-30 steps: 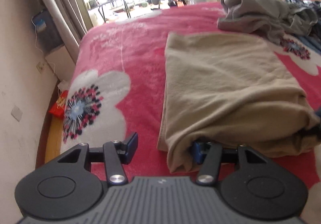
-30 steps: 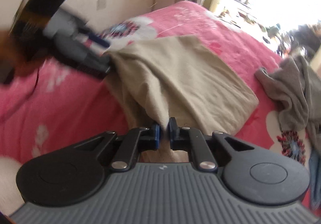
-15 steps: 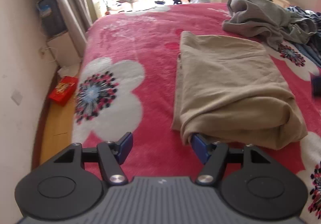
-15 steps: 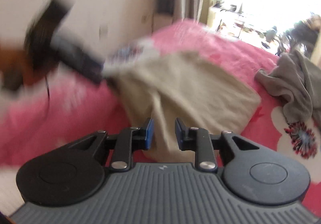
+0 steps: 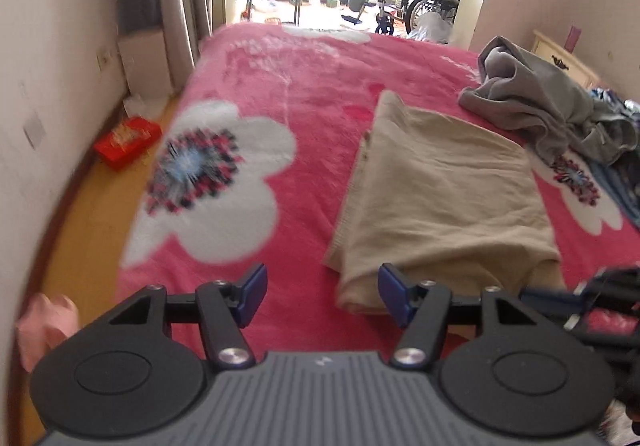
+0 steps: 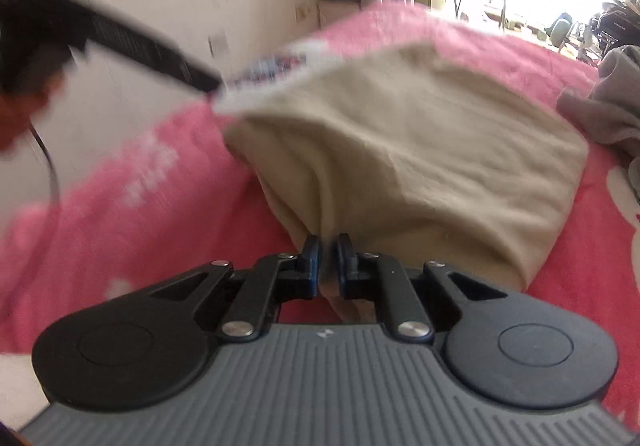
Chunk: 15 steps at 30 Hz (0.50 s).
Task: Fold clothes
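Beige fabric, a folded garment (image 5: 444,190), lies on the pink blanket (image 5: 312,94) that covers the bed, at about 1 o'clock from the left gripper (image 5: 322,292) in the left wrist view. At 9 o'clock in that view a red box (image 5: 127,141) sits on the wooden floor beside the bed, and a large white flower print (image 5: 212,182) on the blanket lies at about 11 o'clock. The left gripper's jaws stand wide apart with nothing between them; the right blue pad is just at the near folded edge of the beige garment, and I cannot tell whether it touches. At 2 o'clock a crumpled grey garment (image 5: 536,102) rests on the blanket beyond the beige one, near its far corner. At 3 o'clock the other tool shows as a dark, blurred shape at the frame edge.

In the right wrist view, the left tool is a blurred black form at 10 o'clock. The beige garment (image 6: 420,150) fills the middle, bunched and lifted at its near end. The right gripper (image 6: 329,260) has its jaws nearly together, pinching a gathered fold of the beige garment's near edge. The grey garment (image 6: 612,106) lies at 2 o'clock.
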Motion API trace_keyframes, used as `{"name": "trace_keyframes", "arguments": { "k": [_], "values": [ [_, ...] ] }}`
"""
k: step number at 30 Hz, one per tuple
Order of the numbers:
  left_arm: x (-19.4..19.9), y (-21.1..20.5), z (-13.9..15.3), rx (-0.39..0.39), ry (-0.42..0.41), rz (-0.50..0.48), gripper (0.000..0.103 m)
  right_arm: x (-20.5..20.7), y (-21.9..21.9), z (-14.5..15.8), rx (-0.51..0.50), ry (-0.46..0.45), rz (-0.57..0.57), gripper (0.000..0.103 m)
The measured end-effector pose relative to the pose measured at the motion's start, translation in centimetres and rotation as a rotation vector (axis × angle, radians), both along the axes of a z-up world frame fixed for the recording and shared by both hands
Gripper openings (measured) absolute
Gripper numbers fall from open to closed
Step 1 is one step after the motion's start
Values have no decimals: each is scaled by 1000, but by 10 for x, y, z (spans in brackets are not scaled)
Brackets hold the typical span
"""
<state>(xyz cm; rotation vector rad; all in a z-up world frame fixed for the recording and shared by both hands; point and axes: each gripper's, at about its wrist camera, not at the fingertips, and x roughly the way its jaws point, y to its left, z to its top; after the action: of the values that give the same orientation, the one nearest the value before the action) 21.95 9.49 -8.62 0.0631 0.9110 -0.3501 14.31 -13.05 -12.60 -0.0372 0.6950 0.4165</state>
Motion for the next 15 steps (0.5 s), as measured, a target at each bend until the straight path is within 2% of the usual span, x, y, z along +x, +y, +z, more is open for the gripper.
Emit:
{"name": "trace_keyframes", "arguments": {
  "k": [1,4,6,7,8,9,11,12,13,15],
  "values": [
    [0,-2,-5,-11,13,1,61,-2,-2,10,10,-37,-12,8],
    [0,-5,-19,-45,46,9,57,7,-4,11,18,-55,-43,8],
    [3,-4,-28,-69,66,28,53,23,3,-25,-10,100,13,10],
    [6,-4,-33,-70,82,39,50,22,6,-41,-27,115,38,9],
    [9,-3,-38,-65,98,48,41,16,10,-44,-53,88,54,9],
    [11,-4,-43,-54,115,50,36,10,13,-44,-81,55,68,9],
    [13,-8,-53,5,138,42,31,9,13,-37,-78,71,63,10],
    [13,-10,-57,48,142,46,20,9,10,-35,-62,86,54,9],
    [13,-12,-61,82,146,51,19,10,6,-33,-46,100,46,9],
    [13,-8,-59,62,148,68,19,8,1,-24,-30,94,41,9]
  ]
}}
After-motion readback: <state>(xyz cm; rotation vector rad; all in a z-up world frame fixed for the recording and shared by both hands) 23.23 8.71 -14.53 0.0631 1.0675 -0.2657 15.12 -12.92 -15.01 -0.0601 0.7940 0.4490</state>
